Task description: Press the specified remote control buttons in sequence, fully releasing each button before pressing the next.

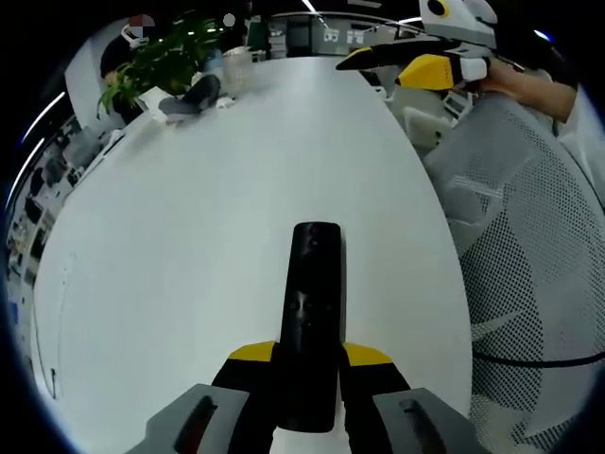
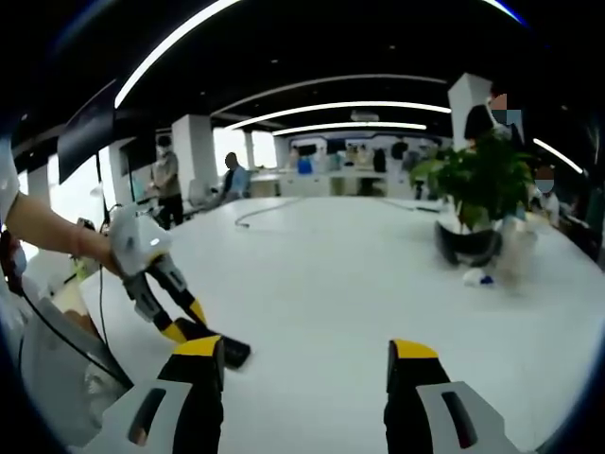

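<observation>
Left hand-held gripper [image 1: 307, 378] clamps remote [image 1: 312, 322], at 6 o'clock above surface [image 1: 189, 236]. Right hand-held gripper [image 2: 307, 364] released, empty, well apart. Risk: off-centre press twists remote in jaws, hits wrong button.

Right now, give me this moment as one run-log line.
left hand-held gripper: shut on black rectangular remote control | right hand-held gripper: open, empty, off remote | remote on white table

Left gripper view: low over the desk [image 1: 189, 236], close, facing along it to the far plant [image 1: 161, 57]. Right gripper view: higher, facing across. Shared: desk surface, plant [image 2: 477, 184].
</observation>
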